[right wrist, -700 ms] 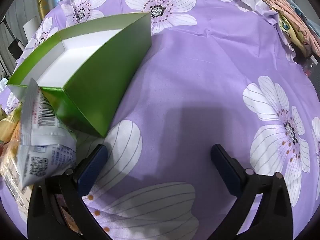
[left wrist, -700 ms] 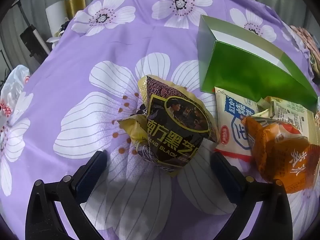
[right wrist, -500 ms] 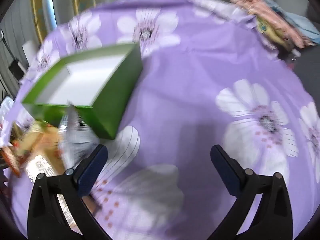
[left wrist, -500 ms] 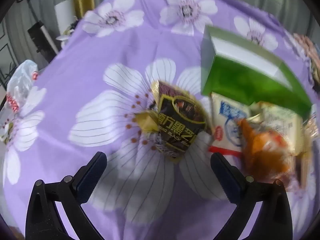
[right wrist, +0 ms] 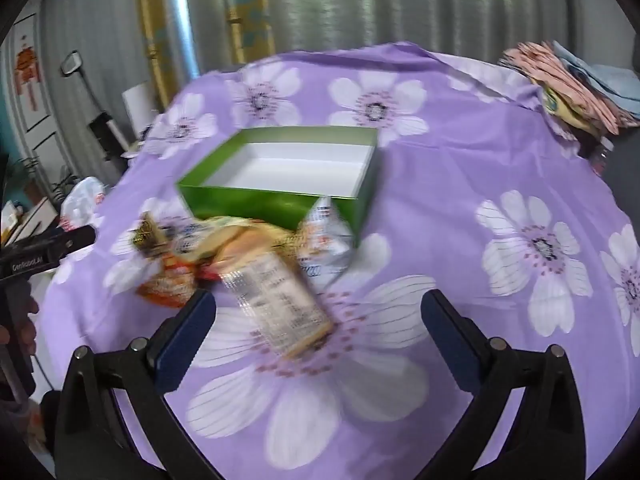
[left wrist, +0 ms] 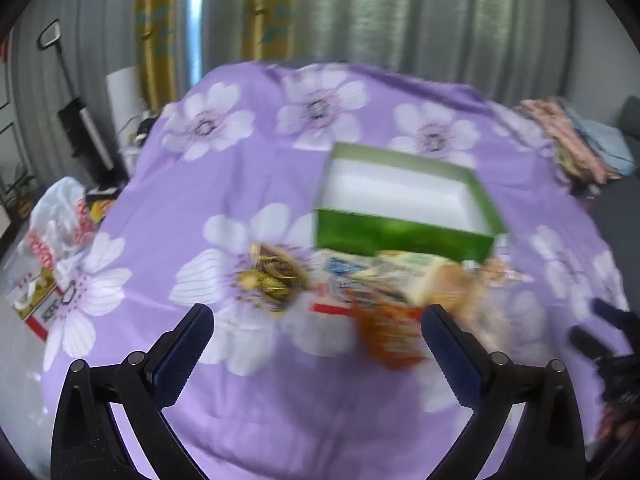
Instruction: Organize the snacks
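**With both grippers backed off, the snack heap sits between them and the box**

While both views are smeared by motion, the layout reads clearly. Left gripper [left wrist: 316,344]: fingers wide apart, nothing between them. Right gripper [right wrist: 318,334]: same, spread and empty.

The snack pile [left wrist: 384,280] lies mid-frame in the left view, just above the fingertips and skewed right of centre. In the right view a barcode packet [right wrist: 280,304] lies closest, its long axis running from upper left to lower right, its near end between the fingertips. So the right hand looks nearer a pick. The green box [right wrist: 280,168], open and empty, sits just behind the pile and touches it.

Against the earlier frames, both cameras have pulled back and up: curtains now show, and the dark sesame bag that filled the left view is small.
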Tool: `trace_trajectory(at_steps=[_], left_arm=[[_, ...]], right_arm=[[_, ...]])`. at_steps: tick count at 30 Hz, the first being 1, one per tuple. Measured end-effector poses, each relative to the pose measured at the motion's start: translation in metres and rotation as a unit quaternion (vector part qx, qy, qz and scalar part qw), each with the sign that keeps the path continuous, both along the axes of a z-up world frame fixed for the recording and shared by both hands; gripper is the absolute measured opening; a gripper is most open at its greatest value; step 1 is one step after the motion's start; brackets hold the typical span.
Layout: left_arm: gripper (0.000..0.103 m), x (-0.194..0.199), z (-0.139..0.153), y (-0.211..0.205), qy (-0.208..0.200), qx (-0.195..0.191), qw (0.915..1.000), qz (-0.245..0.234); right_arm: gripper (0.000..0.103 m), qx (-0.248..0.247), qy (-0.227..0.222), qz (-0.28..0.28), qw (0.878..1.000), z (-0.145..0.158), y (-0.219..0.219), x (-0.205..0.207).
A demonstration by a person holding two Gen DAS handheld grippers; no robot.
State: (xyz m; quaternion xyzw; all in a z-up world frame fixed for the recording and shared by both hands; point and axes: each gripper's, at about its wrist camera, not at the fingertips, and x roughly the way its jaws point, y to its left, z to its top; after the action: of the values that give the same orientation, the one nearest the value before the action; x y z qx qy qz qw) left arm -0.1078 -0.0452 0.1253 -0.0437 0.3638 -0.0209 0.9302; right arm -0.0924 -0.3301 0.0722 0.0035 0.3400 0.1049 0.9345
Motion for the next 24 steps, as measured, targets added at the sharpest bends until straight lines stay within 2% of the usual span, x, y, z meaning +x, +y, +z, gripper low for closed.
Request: trace_trajectory(at_steps=[7, 10, 14, 20, 24], left_arm=[[0.103, -0.013, 0.026, -0.034, -0.013, 0.015, 0.9995, -0.024], [0.103, -0.009, 0.024, -0.042, -0.007, 0.000, 0.9994, -0.033], [0.103, 0.005, 0.021, -0.058, -0.005, 0.011, 0.9993, -0.035], [0.103, 0.017, 0.016, -0.065, -0.002, 0.004, 0.9988, -0.048], [0.103, 0.016, 0.006, -0.063, 0.012, 0.027, 0.9985, -0.046]], right_arm=[[0.103, -0.004, -0.012, 0.049, 0.999, 0.012, 0.027, -0.022], [0.103, -0.001, -0.010, 0.052, 0.999, 0.014, 0.030, -0.023], [0.103, 0.000, -0.004, 0.056, 0.998, 0.011, 0.029, -0.014], [0.103, -0.024, -0.001, 0.051, 0.998, 0.011, 0.033, -0.002], [0.103, -0.031, -0.001, 0.039, 0.999, 0.011, 0.036, -0.002]])
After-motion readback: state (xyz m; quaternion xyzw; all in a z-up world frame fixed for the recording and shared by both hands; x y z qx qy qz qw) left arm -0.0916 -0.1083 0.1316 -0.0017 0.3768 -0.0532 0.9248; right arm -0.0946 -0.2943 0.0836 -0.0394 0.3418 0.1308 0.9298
